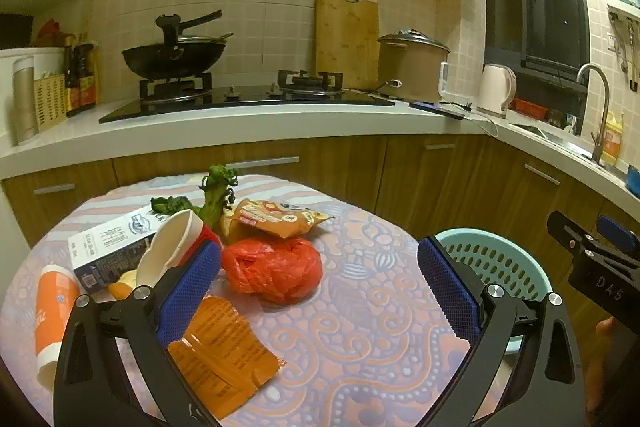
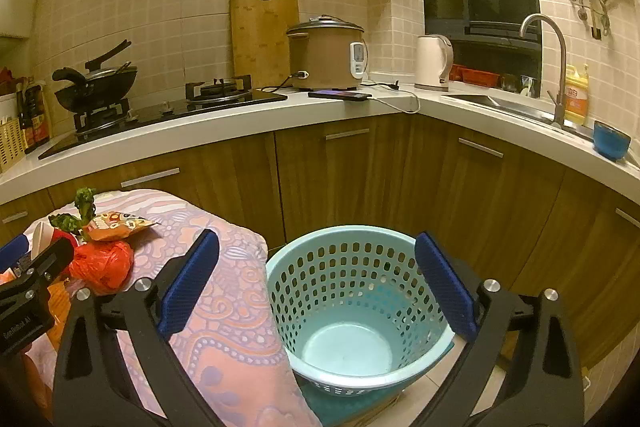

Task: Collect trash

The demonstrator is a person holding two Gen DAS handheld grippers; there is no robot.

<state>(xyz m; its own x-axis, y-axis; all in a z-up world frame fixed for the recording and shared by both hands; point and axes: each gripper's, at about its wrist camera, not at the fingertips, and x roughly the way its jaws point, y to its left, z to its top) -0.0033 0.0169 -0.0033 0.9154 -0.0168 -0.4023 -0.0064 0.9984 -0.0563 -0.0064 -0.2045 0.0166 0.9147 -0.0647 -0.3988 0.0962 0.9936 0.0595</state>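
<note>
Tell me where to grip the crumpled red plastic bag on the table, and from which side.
Take the crumpled red plastic bag across its bulging middle, coming from the near side with the open left gripper, which already faces it. It lies as a soft, rounded ball with no handle showing, and its right side is bare patterned tablecloth, so the fingers probably fit.

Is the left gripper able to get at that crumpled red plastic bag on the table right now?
Probably yes. The left gripper is open, and the red plastic bag lies just ahead between its fingers, with nothing on top; only bare tablecloth lies in between.
</note>
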